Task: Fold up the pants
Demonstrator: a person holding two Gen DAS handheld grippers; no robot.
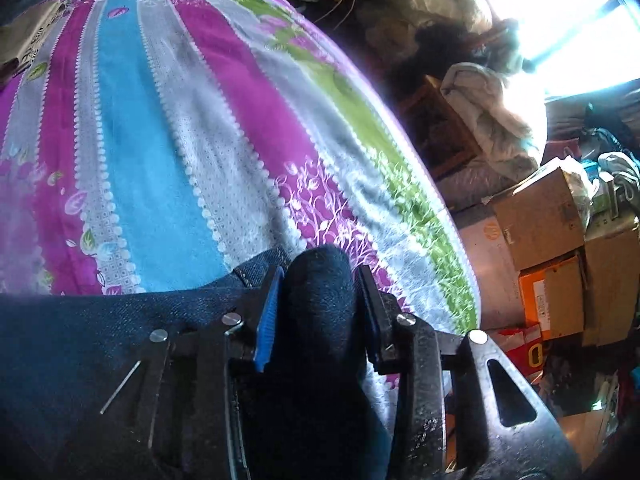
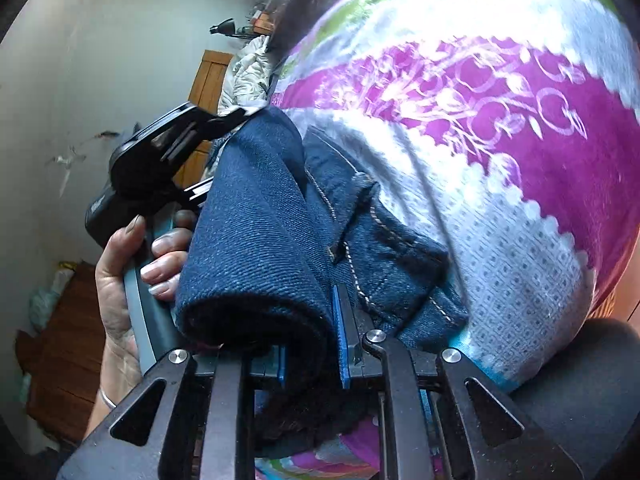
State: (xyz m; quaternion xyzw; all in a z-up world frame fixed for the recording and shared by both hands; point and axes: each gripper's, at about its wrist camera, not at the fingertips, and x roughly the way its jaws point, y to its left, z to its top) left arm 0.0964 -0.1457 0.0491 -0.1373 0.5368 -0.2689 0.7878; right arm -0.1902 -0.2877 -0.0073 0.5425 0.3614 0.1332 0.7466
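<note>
Strong daylight pours through the window (image 1: 568,20) at the upper right of the left wrist view and blows it out to white glare. The bedspread (image 2: 520,128) looks washed out and slightly blurred in the right wrist view. Both fisheye views bend hard toward dark corners.

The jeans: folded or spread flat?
Folded: the jeans bunch in thick doubled layers between both tongs, above the bedsheet.

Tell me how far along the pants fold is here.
Midway, by the look of it. Done: both grippers have hold of the jeans. In hand: the left gripper and right gripper each clamp a doubled bunch of denim over the bedspread. Left: no flat, finished fold shows yet; the jeans are yet to be laid down and squared.
</note>
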